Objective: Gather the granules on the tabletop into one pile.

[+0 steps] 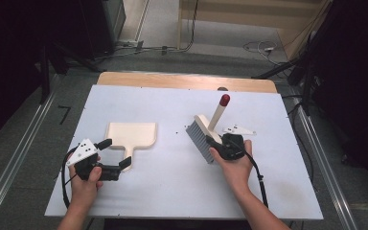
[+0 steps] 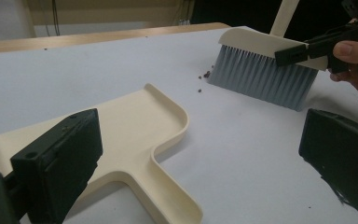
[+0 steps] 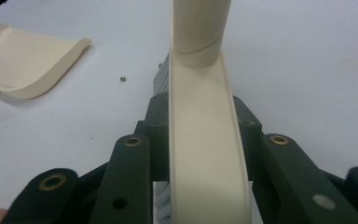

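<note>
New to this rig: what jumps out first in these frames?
The cream brush with grey bristles and a red-tipped handle, right of centre on the white table, clamped at its head by the right gripper. Left of it, the cream dustpan lies flat, with the left gripper open around its handle. A few dark crumbs sit by the bristles.

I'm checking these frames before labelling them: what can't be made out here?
- Brush bristles: in the right gripper view, hidden beneath the brush's own cream back and the right gripper.
- Dustpan handle end: cut off by the bottom edge of the left gripper view.
- Crumbs by the bristles: too small to identify.
- Left gripper: in the high view, contact with the dustpan handle is unclear.
</note>
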Demonstrator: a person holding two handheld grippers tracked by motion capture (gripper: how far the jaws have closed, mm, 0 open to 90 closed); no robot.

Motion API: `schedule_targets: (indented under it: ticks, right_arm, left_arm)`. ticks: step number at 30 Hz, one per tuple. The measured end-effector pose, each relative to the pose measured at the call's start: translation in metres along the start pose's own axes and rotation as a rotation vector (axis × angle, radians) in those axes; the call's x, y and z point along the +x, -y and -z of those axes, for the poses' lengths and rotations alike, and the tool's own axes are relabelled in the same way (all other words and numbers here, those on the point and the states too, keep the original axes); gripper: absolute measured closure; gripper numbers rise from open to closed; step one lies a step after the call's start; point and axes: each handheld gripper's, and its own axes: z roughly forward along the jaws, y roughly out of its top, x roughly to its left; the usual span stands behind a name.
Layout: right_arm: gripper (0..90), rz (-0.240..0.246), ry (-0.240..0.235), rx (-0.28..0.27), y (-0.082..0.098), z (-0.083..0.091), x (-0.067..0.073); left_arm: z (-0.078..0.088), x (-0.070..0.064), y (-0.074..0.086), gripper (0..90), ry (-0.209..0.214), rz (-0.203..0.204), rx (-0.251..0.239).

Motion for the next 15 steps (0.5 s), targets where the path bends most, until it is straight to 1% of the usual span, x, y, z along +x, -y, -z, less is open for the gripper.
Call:
schedule_targets:
  ticks: [4, 10, 12, 15]
  right_arm:
    - [65.9, -0.004, 0.015, -0.004, 0.0003, 0.0016, -0.0025]
    - [65.9, -0.011, 0.021, -0.009, 0.0009, 0.0033, -0.0043]
    - [65.9, -0.016, 0.006, -0.016, 0.001, 0.0038, -0.0039]
    - [66.0, -0.026, -0.039, -0.04, 0.0004, 0.0066, -0.0008]
  left_arm:
    - [0.0004, 0.0, -0.0002, 0.0, -0.003, 0.001, -0.002]
    - [0.0003, 0.0001, -0.0002, 0.0, -0.003, 0.002, -0.002]
    - [0.0001, 0.0001, -0.0002, 0.0, -0.002, 0.003, -0.002]
    - [-0.0002, -0.0001, -0.0003, 0.0, -0.005, 0.003, -0.003]
